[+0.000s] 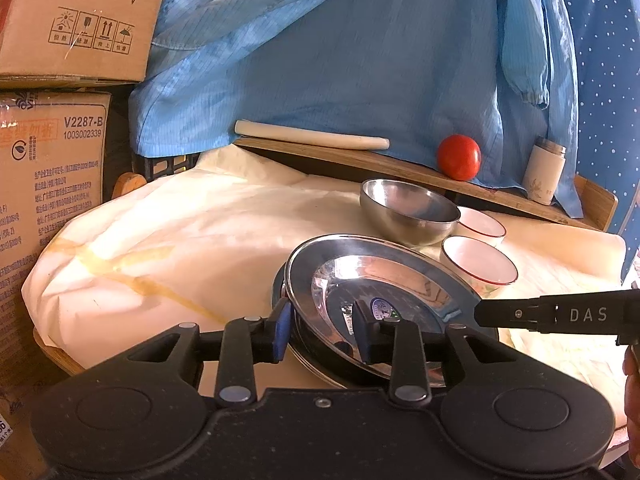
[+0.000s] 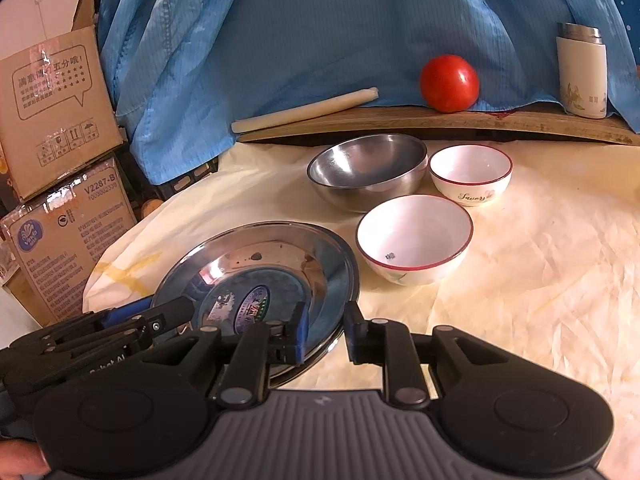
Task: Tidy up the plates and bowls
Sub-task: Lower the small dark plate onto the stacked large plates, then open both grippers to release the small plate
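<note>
A shiny steel plate with a sticker in its middle lies on the cream-covered table, and a second rim shows beneath it. My left gripper straddles its left rim, its blue pads apart and not pressing. On the opposite rim my right gripper stands the same way, open around the edge. Each gripper shows in the other's view: right gripper, left gripper. Behind the plate are a steel bowl and two white red-rimmed bowls, the nearer bowl and the farther bowl.
A raised wooden board at the back carries a tomato, a white tumbler and a white stick. Blue cloth hangs behind it. Cardboard boxes stand stacked at the left.
</note>
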`<state>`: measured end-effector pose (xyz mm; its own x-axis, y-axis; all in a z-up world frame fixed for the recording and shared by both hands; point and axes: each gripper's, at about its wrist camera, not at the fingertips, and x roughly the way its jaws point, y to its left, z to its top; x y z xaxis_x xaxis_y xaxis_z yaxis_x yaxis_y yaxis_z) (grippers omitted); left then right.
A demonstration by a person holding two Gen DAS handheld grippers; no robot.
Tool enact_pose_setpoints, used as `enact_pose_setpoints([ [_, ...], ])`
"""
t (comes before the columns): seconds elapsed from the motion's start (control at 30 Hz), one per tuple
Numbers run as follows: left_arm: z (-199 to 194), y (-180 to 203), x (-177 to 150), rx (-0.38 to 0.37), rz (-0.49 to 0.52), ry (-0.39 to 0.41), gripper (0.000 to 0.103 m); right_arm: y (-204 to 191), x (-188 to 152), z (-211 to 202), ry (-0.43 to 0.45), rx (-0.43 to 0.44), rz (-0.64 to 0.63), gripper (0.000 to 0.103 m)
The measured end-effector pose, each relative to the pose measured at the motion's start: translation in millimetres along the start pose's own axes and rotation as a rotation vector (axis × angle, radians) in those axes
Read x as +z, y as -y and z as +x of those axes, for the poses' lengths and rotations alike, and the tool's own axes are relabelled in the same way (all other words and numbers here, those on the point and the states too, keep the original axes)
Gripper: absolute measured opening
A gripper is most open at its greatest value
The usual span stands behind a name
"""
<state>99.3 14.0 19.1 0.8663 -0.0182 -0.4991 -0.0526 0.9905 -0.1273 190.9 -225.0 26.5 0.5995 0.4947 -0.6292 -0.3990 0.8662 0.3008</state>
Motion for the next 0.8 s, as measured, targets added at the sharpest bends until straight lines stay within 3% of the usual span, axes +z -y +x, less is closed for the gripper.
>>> enact_pose_setpoints([
  [0.57, -6, -2, -2, -0.036, -0.008, 0.020, 0.062, 1, -4, -6, 0.021, 0.030, 0.022, 0.031],
  [0.67, -8, -3, -1, -0.038, -0.017, 0.035, 0.070, 1, -4, -9, 0.031, 0.036, 0.027, 0.037],
  [0.8, -10, -5, 1, -0.038, -0.032, 0.055, 0.080, 4, -4, -14, 0.047, 0.041, 0.042, 0.054],
])
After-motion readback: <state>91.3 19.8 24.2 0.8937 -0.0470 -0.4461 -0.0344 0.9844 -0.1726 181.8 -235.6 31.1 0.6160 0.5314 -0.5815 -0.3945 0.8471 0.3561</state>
